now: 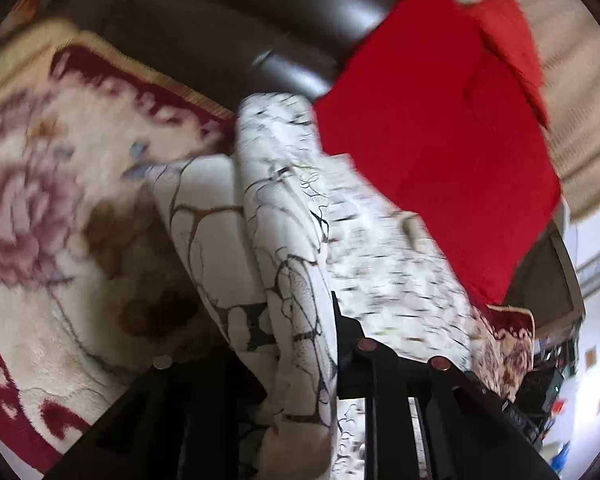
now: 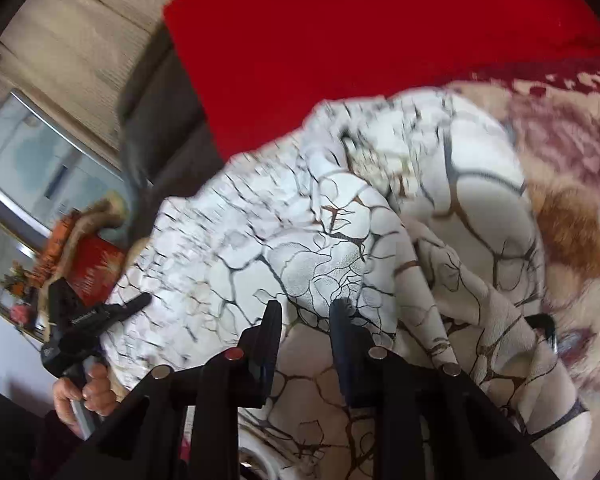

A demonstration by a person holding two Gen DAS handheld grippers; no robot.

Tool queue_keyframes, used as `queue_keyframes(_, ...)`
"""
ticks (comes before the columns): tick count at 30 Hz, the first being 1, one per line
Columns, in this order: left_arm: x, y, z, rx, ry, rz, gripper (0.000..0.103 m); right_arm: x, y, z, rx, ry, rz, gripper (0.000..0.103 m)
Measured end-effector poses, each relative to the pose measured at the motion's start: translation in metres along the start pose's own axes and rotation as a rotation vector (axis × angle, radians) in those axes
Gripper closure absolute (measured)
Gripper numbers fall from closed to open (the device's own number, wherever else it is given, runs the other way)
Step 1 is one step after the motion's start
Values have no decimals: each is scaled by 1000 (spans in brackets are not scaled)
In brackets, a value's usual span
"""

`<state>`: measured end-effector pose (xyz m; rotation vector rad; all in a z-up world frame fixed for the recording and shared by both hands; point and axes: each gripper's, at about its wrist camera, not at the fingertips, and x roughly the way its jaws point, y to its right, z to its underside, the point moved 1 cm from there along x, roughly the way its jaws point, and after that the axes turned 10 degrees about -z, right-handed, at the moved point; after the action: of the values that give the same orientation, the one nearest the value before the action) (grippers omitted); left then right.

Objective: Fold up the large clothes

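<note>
A large white garment with a dark and gold cracked-marble print [image 1: 284, 216] lies bunched on a floral blanket. In the left wrist view my left gripper [image 1: 300, 340] is shut on a thick fold of this garment; cloth hides the left finger. In the right wrist view the garment [image 2: 300, 248] fills the middle. My right gripper [image 2: 305, 312] has a bunched fold of the cloth between its narrowly parted fingers. The left gripper [image 2: 96, 316] and the hand holding it show at the left edge of that view.
A cream blanket with pink flowers and a dark red border [image 1: 52, 208] covers the seat. Red cushions [image 1: 439, 128] lean on a dark brown sofa back [image 1: 236, 20]. Beige curtains [image 2: 80, 52] and a window [image 2: 40, 160] lie behind.
</note>
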<state>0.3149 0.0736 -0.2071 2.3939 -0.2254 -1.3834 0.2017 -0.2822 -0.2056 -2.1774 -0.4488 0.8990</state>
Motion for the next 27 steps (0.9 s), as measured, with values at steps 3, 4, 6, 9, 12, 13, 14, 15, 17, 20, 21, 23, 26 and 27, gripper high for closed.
queue_keyframes(3,-25,48,2,109,19,8,90,-31,10,-7,40,110,-25,72)
queue_keyframes(4,-34,54,6,134,20,15,91,-43,13,-9,46,152,-24,72)
queue_keyframes(6,-43,91,14,211,16,17,91,-64,21,-12,61,218,-30,72)
queue_keyframes(9,-44,157,38,356,-5,2,91,-91,36,-15,105,294,-67,72)
queue_keyframes(12,-23,215,71,493,-33,-42,91,-105,49,-17,154,343,-106,72)
queue_keyframes(13,-10,232,82,543,-44,-57,91,-109,54,-18,169,352,-118,72)
queue_keyframes(14,4,245,97,584,-64,-72,91,-111,59,-19,189,361,-128,72)
queue_keyframes(15,16,252,111,610,-79,-87,91,-112,64,-19,207,368,-138,72)
queue_keyframes(17,40,258,138,687,-71,-146,91,-114,71,-22,235,373,-151,72)
queue_keyframes(20,42,248,155,707,-15,-139,91,-115,72,-22,247,365,-174,72)
queue_keyframes(21,40,245,154,703,-5,-125,91,-112,73,-23,253,349,-196,72)
queue_keyframes(23,33,235,150,674,-4,-80,91,-105,75,-25,270,313,-230,66)
queue_keyframes(26,25,223,145,667,-9,-13,91,-89,74,-25,313,260,-301,21)
queue_keyframes(27,24,221,145,673,-8,-7,91,-86,71,-25,315,260,-332,21)
